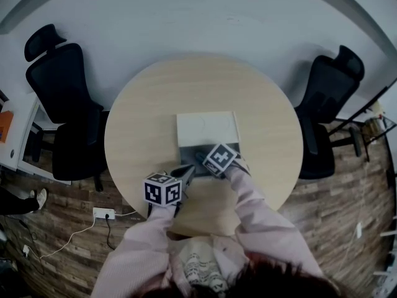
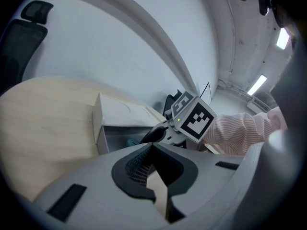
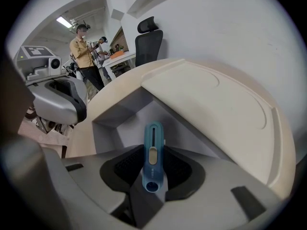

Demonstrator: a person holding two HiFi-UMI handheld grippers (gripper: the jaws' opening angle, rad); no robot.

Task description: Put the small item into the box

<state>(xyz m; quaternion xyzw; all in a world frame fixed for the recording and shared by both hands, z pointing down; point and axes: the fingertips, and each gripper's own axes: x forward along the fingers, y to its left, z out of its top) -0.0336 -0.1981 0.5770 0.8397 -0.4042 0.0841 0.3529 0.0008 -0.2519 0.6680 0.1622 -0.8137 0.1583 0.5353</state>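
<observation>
A box stands on the round wooden table (image 1: 142,123), its white lid (image 1: 208,128) tipped open toward the far side and its grey inside (image 3: 117,131) showing. My right gripper (image 3: 153,151) points steeply down over the box opening, shut on a small blue stick-shaped item (image 3: 153,138) that juts out beyond the fingertips. In the head view this gripper (image 1: 201,158) sits at the box's near edge. My left gripper (image 1: 188,171) rests just left of it, near the box's front left corner, with its jaws together and nothing between them. From the left gripper view the box (image 2: 101,128) lies straight ahead.
Two black office chairs flank the table, one on the left (image 1: 62,104) and one on the right (image 1: 325,110). A power strip (image 1: 102,213) and cable lie on the wooden floor. Two people (image 3: 88,49) stand by a desk in the background.
</observation>
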